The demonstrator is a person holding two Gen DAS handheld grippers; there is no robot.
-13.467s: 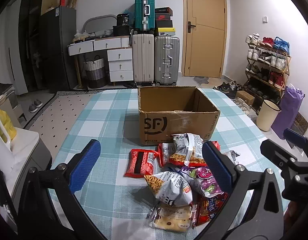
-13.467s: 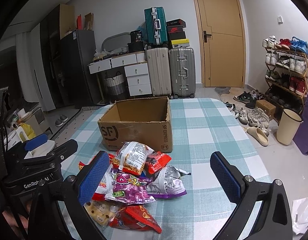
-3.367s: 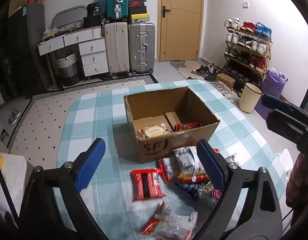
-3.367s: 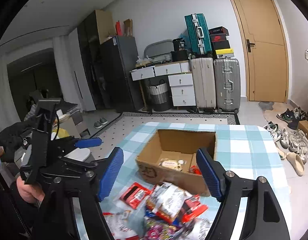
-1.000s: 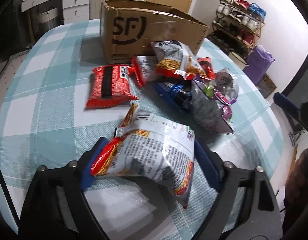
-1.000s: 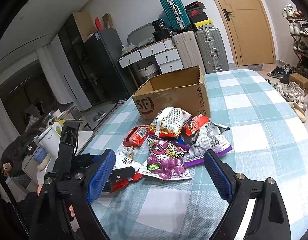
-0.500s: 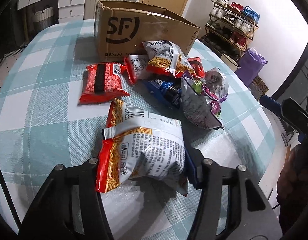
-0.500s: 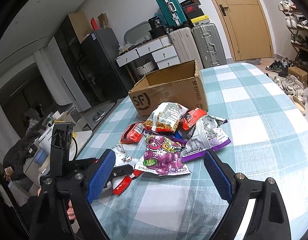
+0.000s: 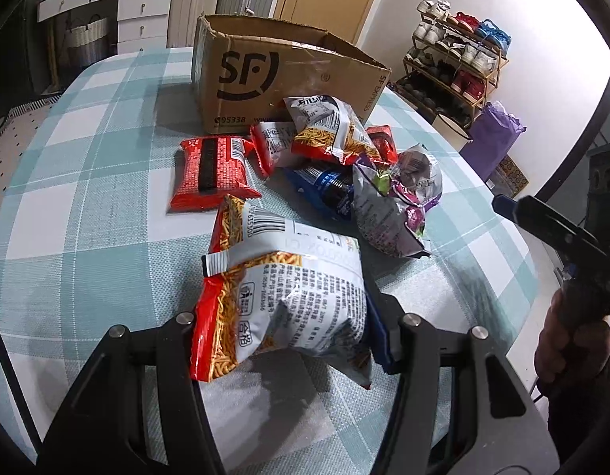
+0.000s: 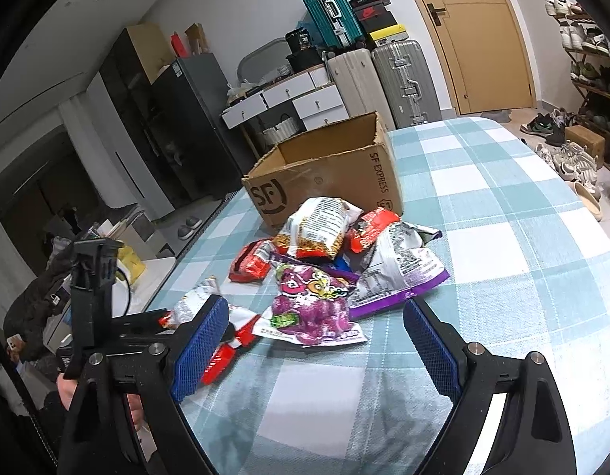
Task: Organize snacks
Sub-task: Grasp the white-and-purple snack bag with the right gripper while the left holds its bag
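Observation:
A white-and-red bag of noodle-stick snacks (image 9: 289,277) is pinched between the fingers of my left gripper (image 9: 289,328), which is shut on it at the near edge of the checked table (image 9: 87,237). Beyond it lie a red pack (image 9: 210,170) and a heap of several snack bags (image 9: 344,158) in front of the open SF cardboard box (image 9: 265,75). In the right wrist view my right gripper (image 10: 315,328) stands open just short of a purple bag (image 10: 309,301). The box (image 10: 336,174) is behind the heap, and the held bag (image 10: 194,301) shows at the left.
Suitcases (image 10: 400,83) and white drawers (image 10: 297,99) stand against the far wall beside a wooden door (image 10: 483,39). A shoe rack (image 9: 455,63) and a purple sack (image 9: 491,138) are off the table's right side. A person's hand (image 9: 558,340) holds the right gripper.
The left jaws have closed in from both sides onto the noodle-stick bag and crumpled it. The right gripper has stayed open and hardly moved.

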